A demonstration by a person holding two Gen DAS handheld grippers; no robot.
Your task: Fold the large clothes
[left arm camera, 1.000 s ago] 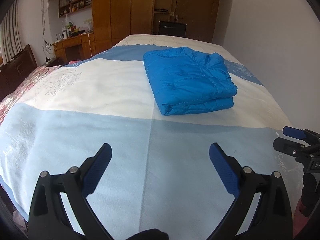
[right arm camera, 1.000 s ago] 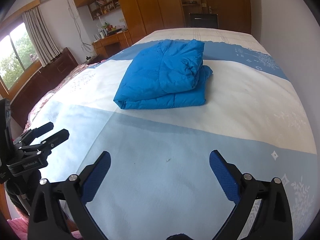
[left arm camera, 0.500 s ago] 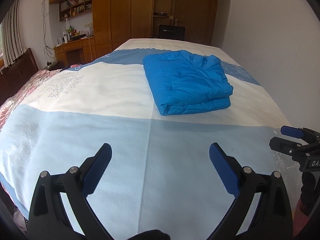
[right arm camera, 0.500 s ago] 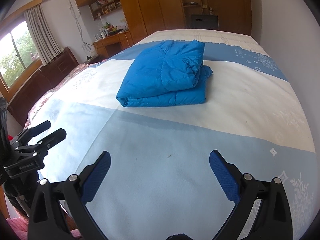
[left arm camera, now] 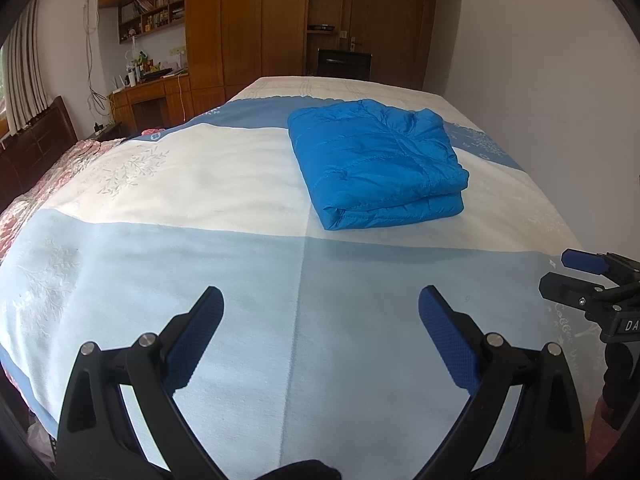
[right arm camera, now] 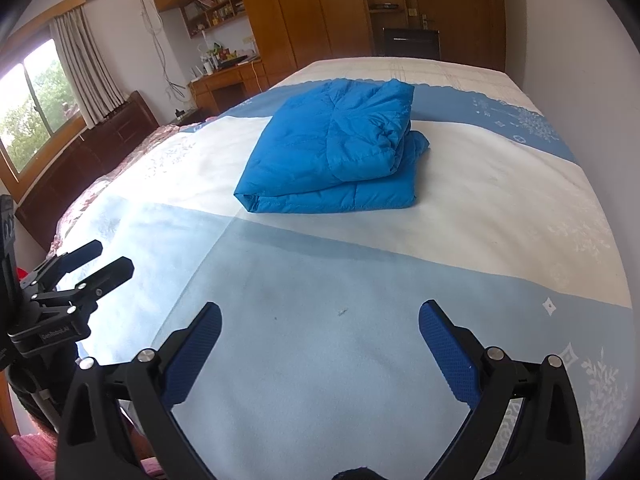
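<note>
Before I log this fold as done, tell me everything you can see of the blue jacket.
The blue puffer jacket is a bright blue, quilted, slightly shiny padded garment, folded into a compact, roughly rectangular bundle of stacked layers. It lies flat on the white band of the bedspread, its far edge over the darker blue band. Only the bedspread touches it; both grippers are well short of it.

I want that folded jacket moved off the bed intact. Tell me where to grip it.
Probably grip the blue jacket at its near folded edge, coming low from the front. All layers meet in that thick closed fold, so open jaws could pinch the whole stack together.
</note>
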